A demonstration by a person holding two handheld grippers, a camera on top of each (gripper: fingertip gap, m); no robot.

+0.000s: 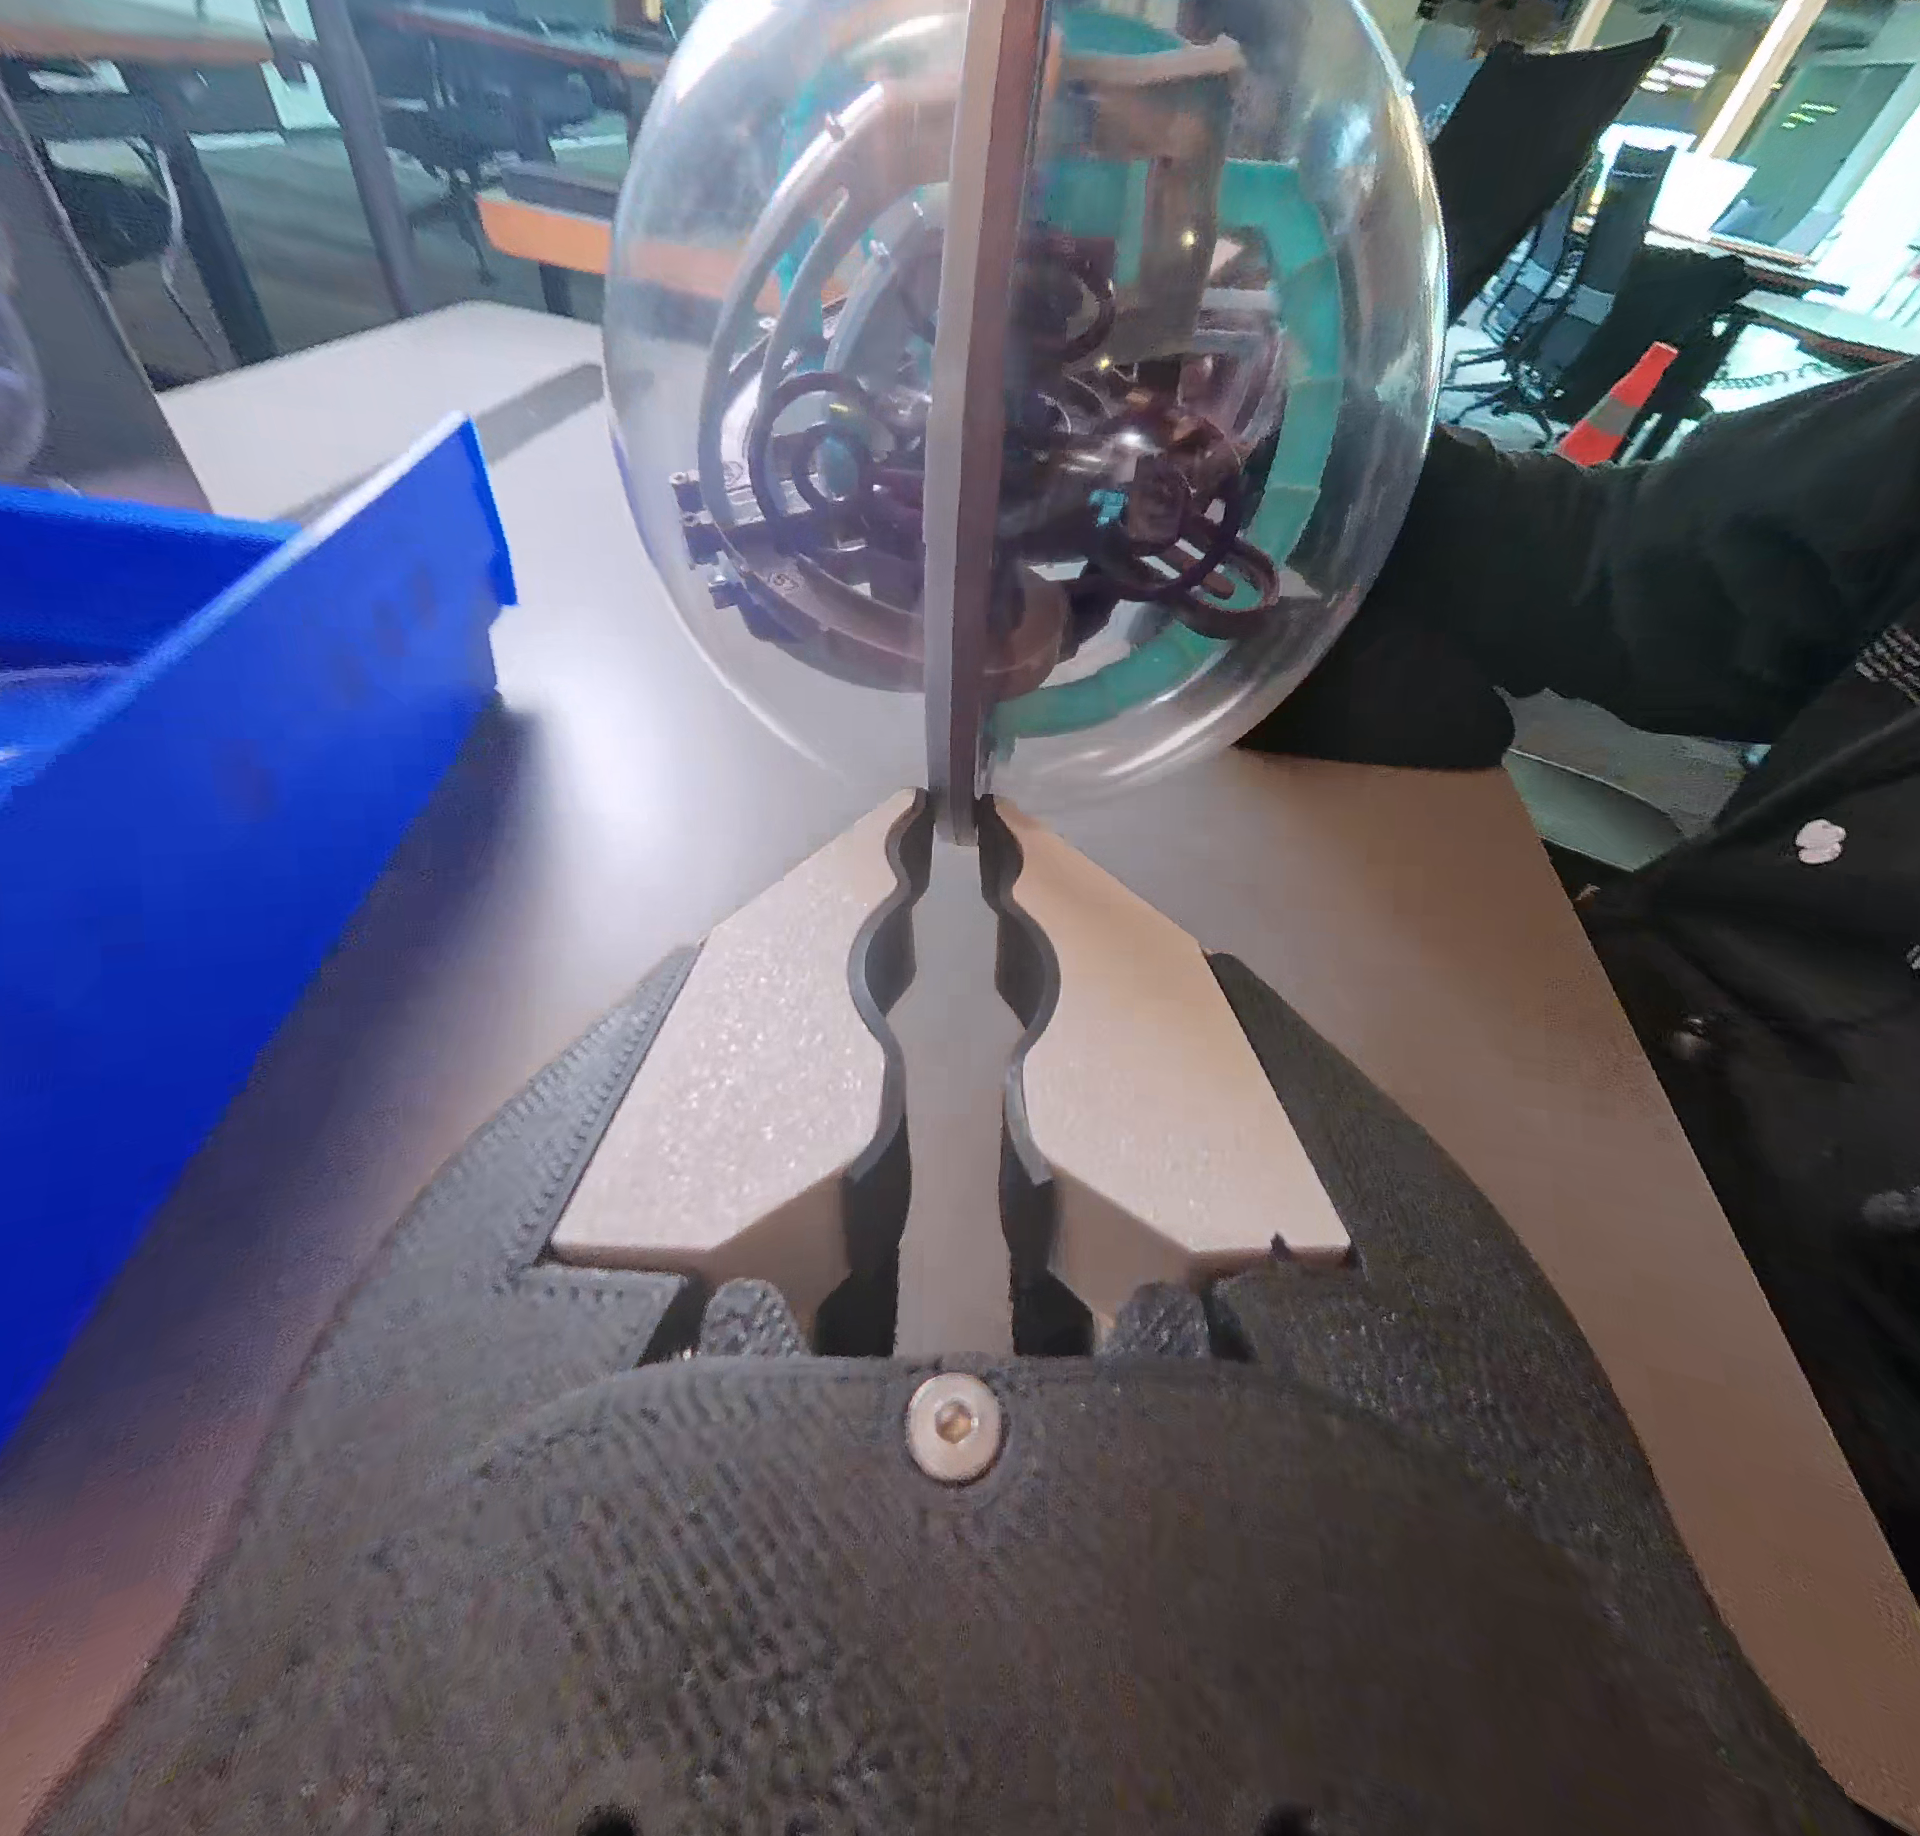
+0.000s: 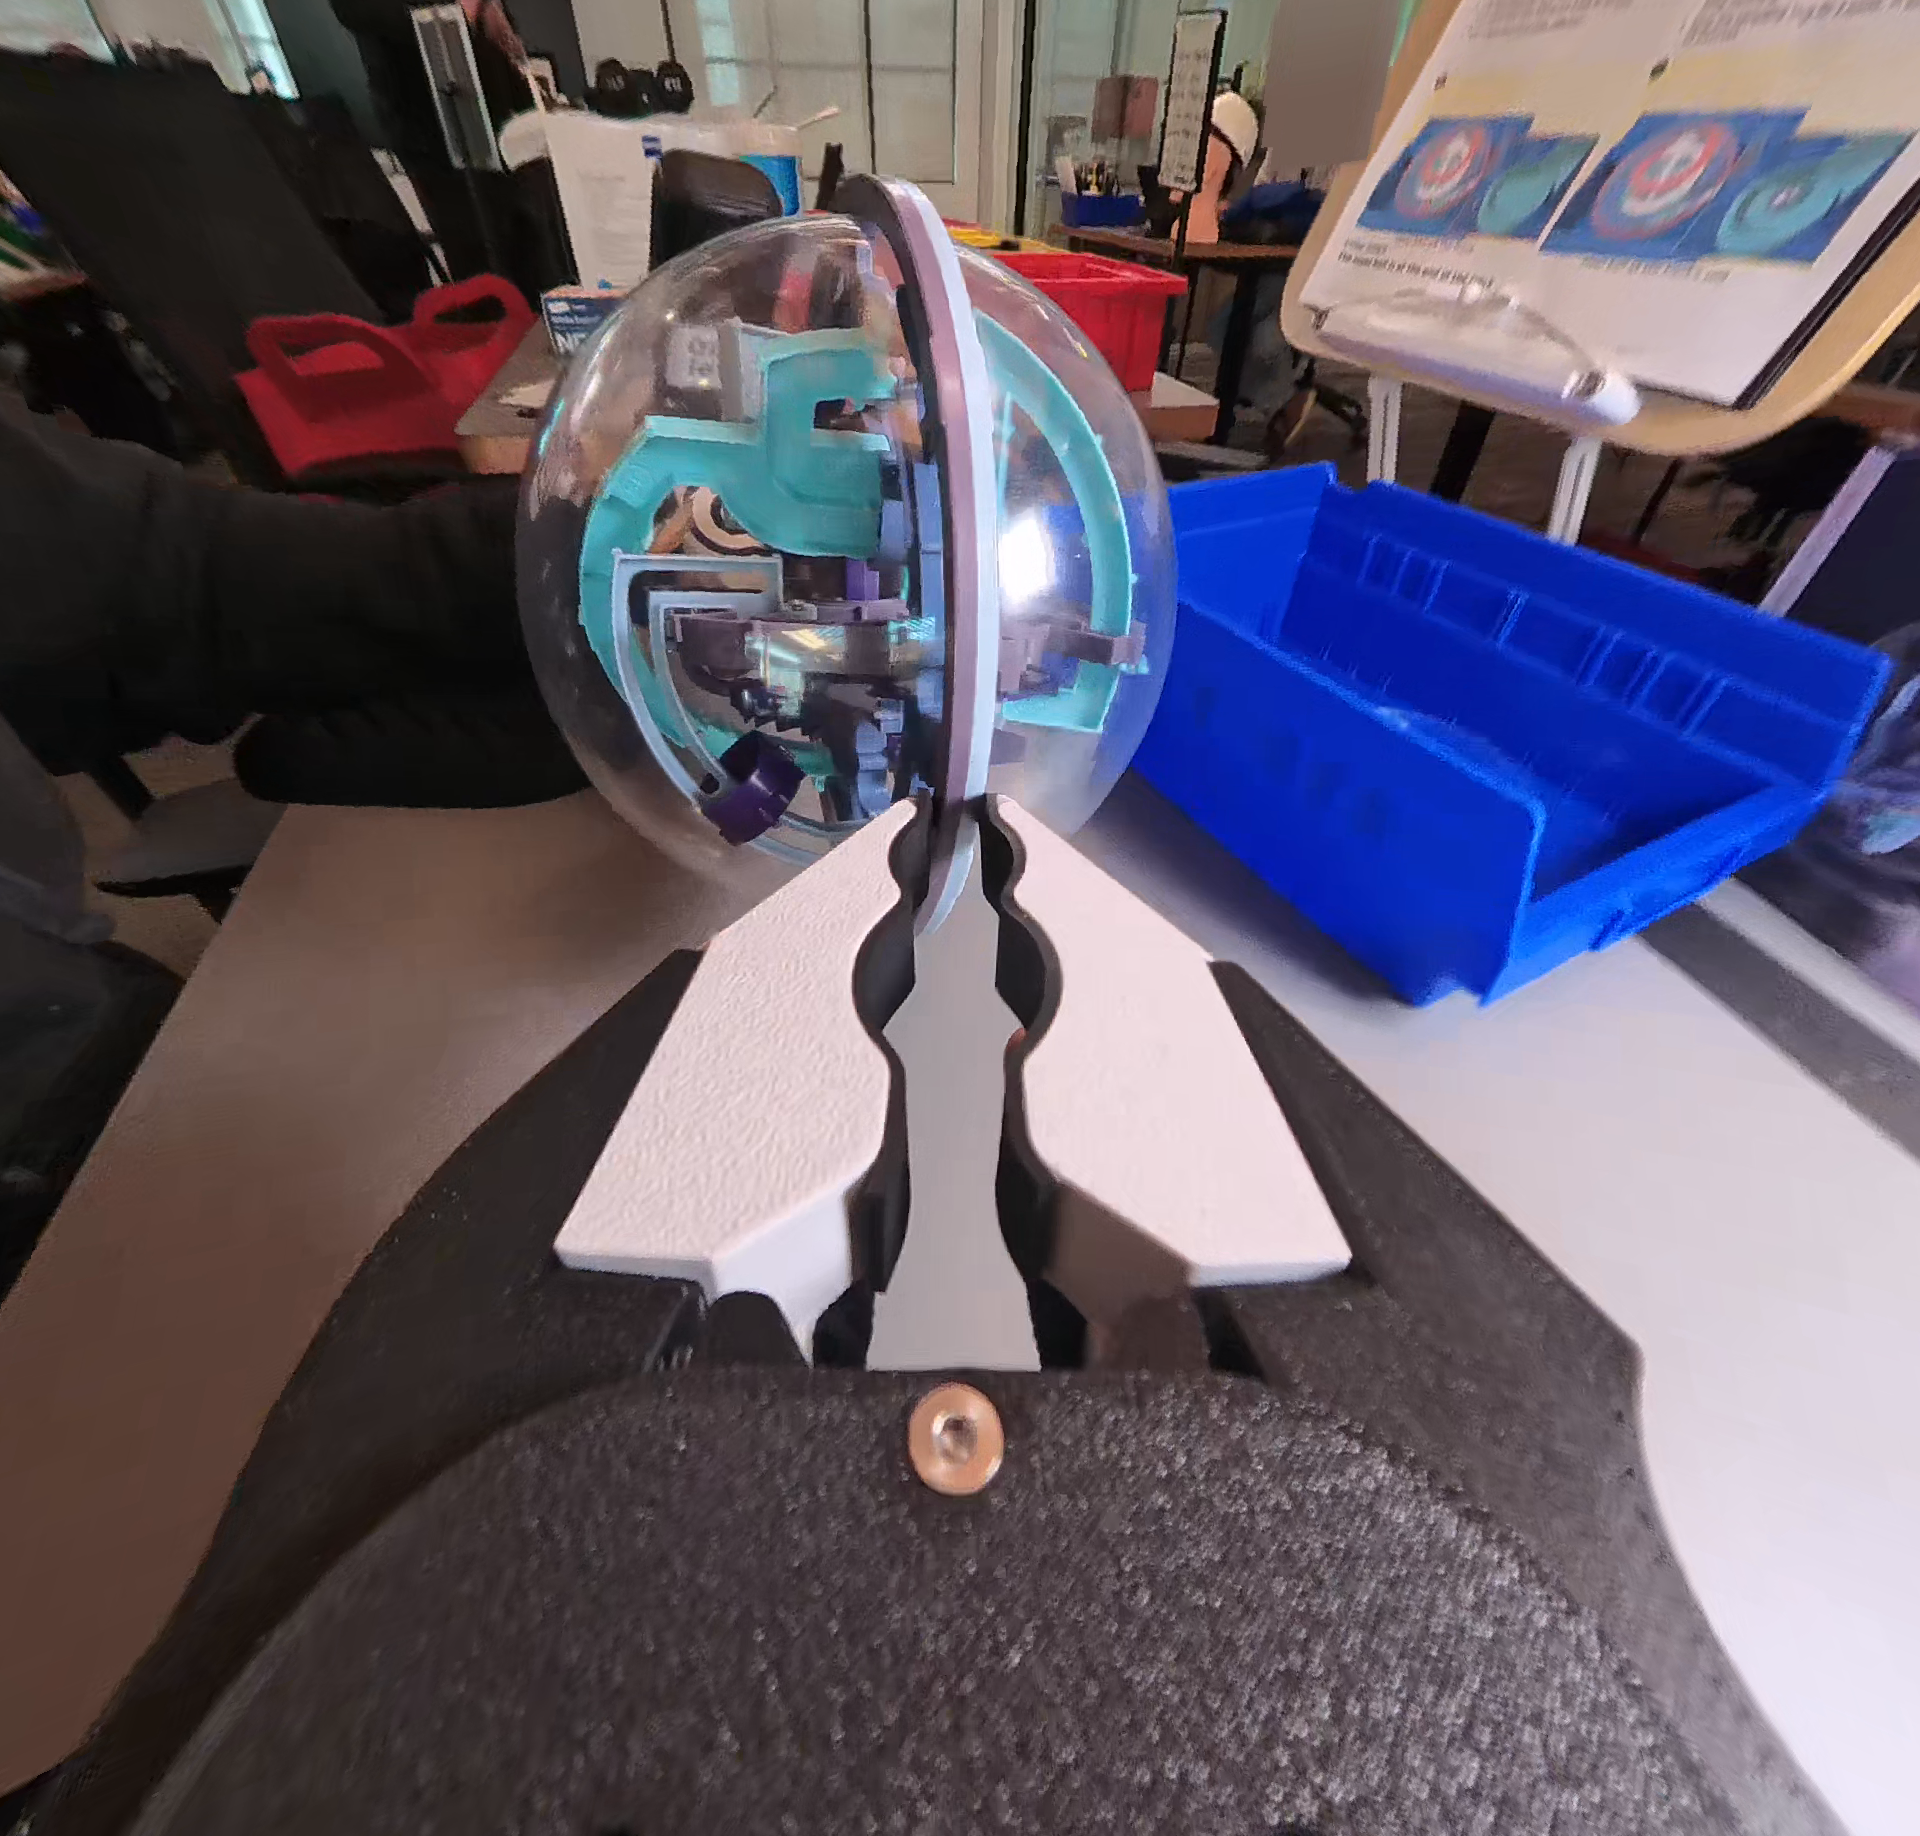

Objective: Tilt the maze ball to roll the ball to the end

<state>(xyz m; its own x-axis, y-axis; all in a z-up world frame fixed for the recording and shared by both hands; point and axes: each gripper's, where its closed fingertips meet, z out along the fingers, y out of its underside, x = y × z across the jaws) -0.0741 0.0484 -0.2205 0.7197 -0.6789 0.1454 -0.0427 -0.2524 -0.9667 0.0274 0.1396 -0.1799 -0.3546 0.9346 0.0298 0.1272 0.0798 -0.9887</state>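
The maze ball [image 1: 1143,384] is a clear sphere with teal and purple tracks inside and a flat grey rim [image 1: 982,436] around its middle. It is held above the table. My left gripper [image 1: 956,820] is shut on the lower edge of that rim, with both pads pressed on it. In the right wrist view the maze ball [image 2: 748,560] shows from the other side, and my right gripper [image 2: 951,830] is shut on its rim [image 2: 961,539] in the same way. I cannot make out the small ball inside.
A blue bin [image 1: 208,747] stands on the table [image 1: 1351,903] beside the ball, and it also shows in the right wrist view [image 2: 1507,747]. A person's dark sleeve [image 1: 1662,560] lies just behind the ball. A stand with printed sheets [image 2: 1610,176] is at the back.
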